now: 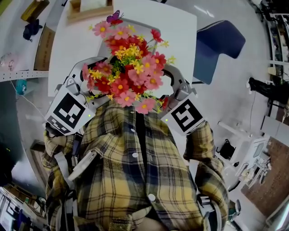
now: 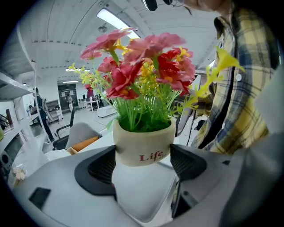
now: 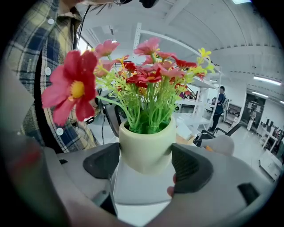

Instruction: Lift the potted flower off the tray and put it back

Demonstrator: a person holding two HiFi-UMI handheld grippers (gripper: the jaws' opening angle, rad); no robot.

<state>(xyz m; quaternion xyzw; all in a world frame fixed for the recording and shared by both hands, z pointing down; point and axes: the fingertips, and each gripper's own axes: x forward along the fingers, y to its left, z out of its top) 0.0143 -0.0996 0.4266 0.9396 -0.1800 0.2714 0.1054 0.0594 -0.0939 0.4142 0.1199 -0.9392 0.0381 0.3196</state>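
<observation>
The potted flower (image 1: pixel 131 67) is a bunch of red, pink and yellow blooms in a cream pot (image 2: pixel 143 146) with "Life" printed in red. It is held up close to my chest, above the white table (image 1: pixel 180 27). My left gripper (image 1: pixel 92 67) and right gripper (image 1: pixel 174 79) clasp it from opposite sides. In the left gripper view the left gripper (image 2: pixel 143 164) has both black pads pressed on the pot's wall. The right gripper view shows the right gripper (image 3: pixel 145 162) closed on the pot (image 3: pixel 145 146) the same way. The blooms hide the pot in the head view, and I cannot make out the tray.
A blue chair (image 1: pixel 216 45) stands right of the table. A wooden box (image 1: pixel 90 11) sits at the table's far edge and a wooden shelf (image 1: pixel 45 45) lies to its left. My plaid shirt (image 1: pixel 135 171) fills the lower head view. Desks and equipment crowd the right side.
</observation>
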